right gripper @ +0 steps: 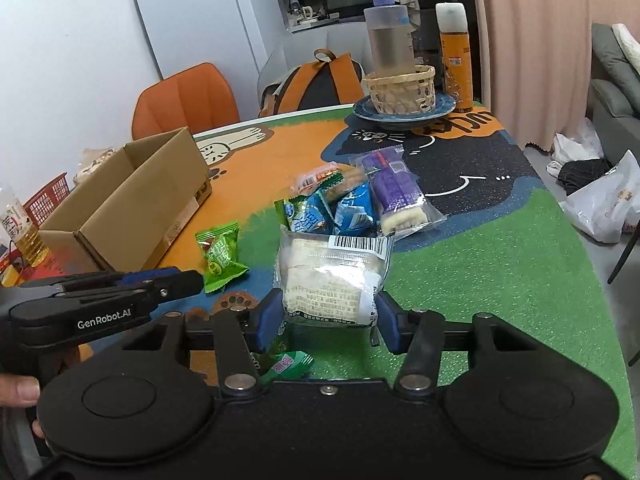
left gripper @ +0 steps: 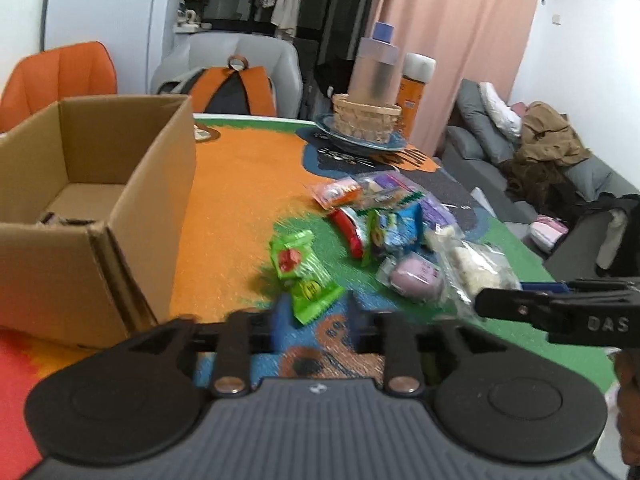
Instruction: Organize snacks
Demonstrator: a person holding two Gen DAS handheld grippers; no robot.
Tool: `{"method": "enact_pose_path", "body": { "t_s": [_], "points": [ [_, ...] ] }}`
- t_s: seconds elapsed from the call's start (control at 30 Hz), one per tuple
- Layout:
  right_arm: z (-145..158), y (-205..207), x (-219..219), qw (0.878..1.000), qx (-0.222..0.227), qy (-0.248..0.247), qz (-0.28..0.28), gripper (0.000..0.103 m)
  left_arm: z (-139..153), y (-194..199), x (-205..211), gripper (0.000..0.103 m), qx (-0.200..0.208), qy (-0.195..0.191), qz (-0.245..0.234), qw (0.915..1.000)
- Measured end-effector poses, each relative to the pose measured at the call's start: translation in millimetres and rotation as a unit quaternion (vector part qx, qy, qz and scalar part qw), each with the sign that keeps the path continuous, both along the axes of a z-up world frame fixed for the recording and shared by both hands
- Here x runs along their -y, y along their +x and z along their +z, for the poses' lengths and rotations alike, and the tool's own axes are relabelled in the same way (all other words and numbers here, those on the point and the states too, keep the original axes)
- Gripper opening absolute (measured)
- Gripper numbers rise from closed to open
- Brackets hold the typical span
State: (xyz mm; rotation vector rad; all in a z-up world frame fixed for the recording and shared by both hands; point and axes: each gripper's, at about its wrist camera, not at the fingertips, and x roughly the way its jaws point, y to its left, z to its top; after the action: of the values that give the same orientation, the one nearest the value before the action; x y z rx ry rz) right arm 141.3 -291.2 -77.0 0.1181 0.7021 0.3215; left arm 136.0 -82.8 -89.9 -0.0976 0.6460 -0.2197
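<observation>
A pile of snack packets [left gripper: 384, 220] lies on the colourful table mat [left gripper: 240, 200], also in the right wrist view [right gripper: 348, 204]. My left gripper [left gripper: 312, 312] is open, just short of a green snack packet [left gripper: 304, 276] that also shows in the right wrist view [right gripper: 220, 256]. My right gripper [right gripper: 330, 312] is shut on a clear-wrapped white cake packet [right gripper: 332, 276], which shows at the right in the left wrist view [left gripper: 476, 268]. An open cardboard box [left gripper: 92, 200] stands at the left, also in the right wrist view [right gripper: 132, 200].
A blue plate [right gripper: 404, 112] with a woven basket [right gripper: 402, 88], a bottle [right gripper: 390, 36] and an orange can [right gripper: 454, 56] stands at the table's far side. Chairs and a backpack [left gripper: 232, 92] are behind. A small green-pink packet [right gripper: 286, 364] lies under my right gripper.
</observation>
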Motion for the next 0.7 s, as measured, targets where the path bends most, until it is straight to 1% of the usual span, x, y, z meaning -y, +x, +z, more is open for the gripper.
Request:
{"method": "enact_pose_path", "body": {
  "t_s": [0.07,0.1,0.27,0.37,0.53,0.6,0.63,0.67,0.7],
  "points": [
    [-0.5,1.7,3.3,1.0,0.001,0.001,-0.004,0.05,0.4,3.5,1.3,0.058,0.009,0.006,0.006,0.9999],
    [-1.0,2.4,5.4,1.0,0.001,0.001,-0.006,0.05,0.5,6.3,2.4,0.06,0.011,0.008,0.006,0.9999],
    [-5.1,6.3,14.8,1.0,0.0,0.008,-0.015,0.05,-4.2,23.2,7.2,0.06,0.004,0.017,0.015,0.9997],
    [-8.2,9.6,18.1,1.0,-0.001,0.012,-0.019,0.05,-7.3,32.1,11.5,0.06,0.004,0.029,0.023,0.9993],
    [-12.1,14.0,19.2,1.0,-0.004,0.016,-0.018,0.05,-15.0,41.9,17.3,0.06,-0.001,0.039,0.024,0.999],
    [-12.5,15.5,18.6,1.0,-0.004,0.017,-0.017,0.05,-18.4,44.5,17.9,0.053,-0.004,0.039,0.022,0.999],
    [-12.2,15.7,17.9,1.0,-0.003,0.018,-0.016,0.05,-20.0,45.5,18.4,0.048,-0.004,0.039,0.019,0.9991],
    [-11.9,16.2,17.0,1.0,-0.002,0.019,-0.015,0.05,-21.8,46.1,18.4,0.032,-0.007,0.038,0.013,0.9992],
    [-11.2,16.2,16.1,1.0,-0.001,0.019,-0.014,0.05,-23.0,46.2,17.9,0.028,-0.01,0.033,0.007,0.9994]
  ]
}}
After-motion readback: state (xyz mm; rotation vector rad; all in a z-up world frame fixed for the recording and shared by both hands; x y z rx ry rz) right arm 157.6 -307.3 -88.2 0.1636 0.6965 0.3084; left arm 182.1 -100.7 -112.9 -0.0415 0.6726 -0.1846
